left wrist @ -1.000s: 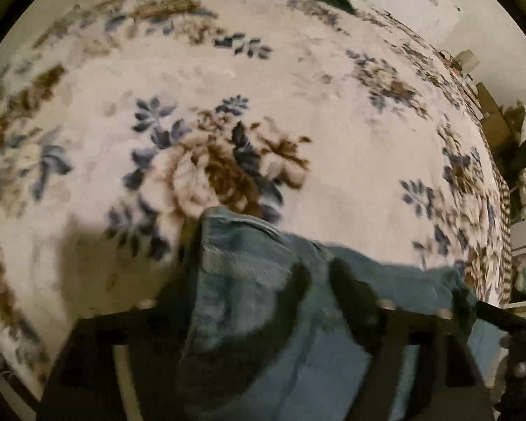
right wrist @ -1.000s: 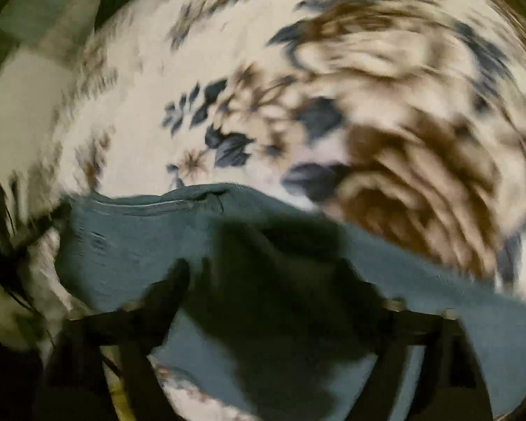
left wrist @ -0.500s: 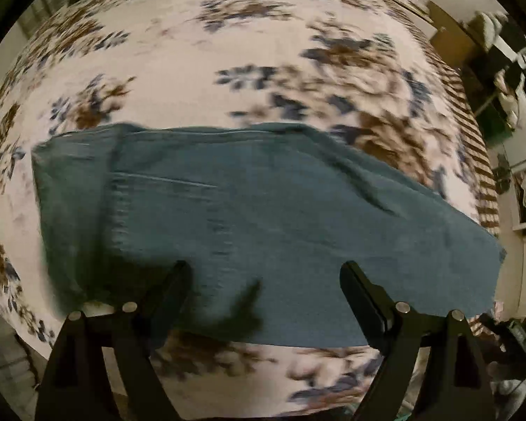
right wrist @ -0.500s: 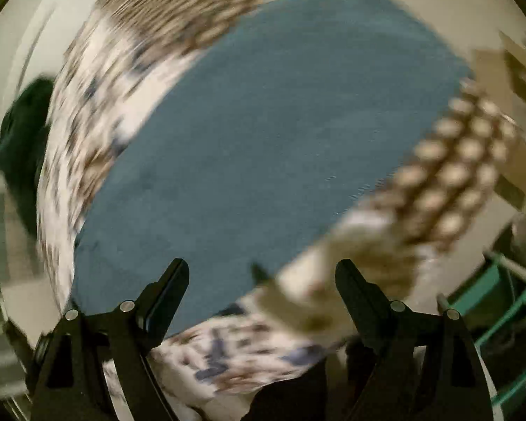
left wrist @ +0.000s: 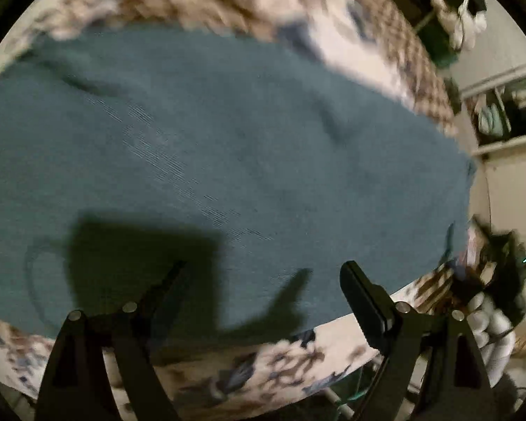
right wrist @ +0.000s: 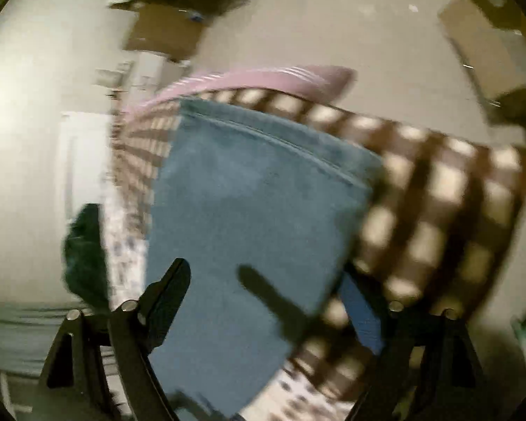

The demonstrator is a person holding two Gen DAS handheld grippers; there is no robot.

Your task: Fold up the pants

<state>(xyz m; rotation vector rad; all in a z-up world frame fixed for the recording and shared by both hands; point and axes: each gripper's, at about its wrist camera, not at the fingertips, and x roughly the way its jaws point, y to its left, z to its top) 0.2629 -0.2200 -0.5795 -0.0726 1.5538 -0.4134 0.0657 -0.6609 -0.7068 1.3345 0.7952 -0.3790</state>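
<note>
The blue denim pants (left wrist: pixel 228 161) lie spread flat on a floral blanket (left wrist: pixel 263 365) and fill most of the left wrist view. My left gripper (left wrist: pixel 263 273) is open and empty, hovering over the pants' near edge. In the right wrist view the pants (right wrist: pixel 256 210) lie lengthwise, with a stitched hem at the far end. My right gripper (right wrist: pixel 263 273) is open and empty above them. Both views are blurred by motion.
A brown and cream checked border (right wrist: pixel 438 203) of the blanket runs along the bed edge. A pink striped cloth (right wrist: pixel 263 77) lies beyond the hem. A dark green garment (right wrist: pixel 84 252) sits at the left. Shelves and clutter (left wrist: pixel 501 112) stand at the right.
Both grippers let go of the pants, opened and drew back. The pants now lie flat on the blanket. The right view has swung toward the bed's end and the floor.
</note>
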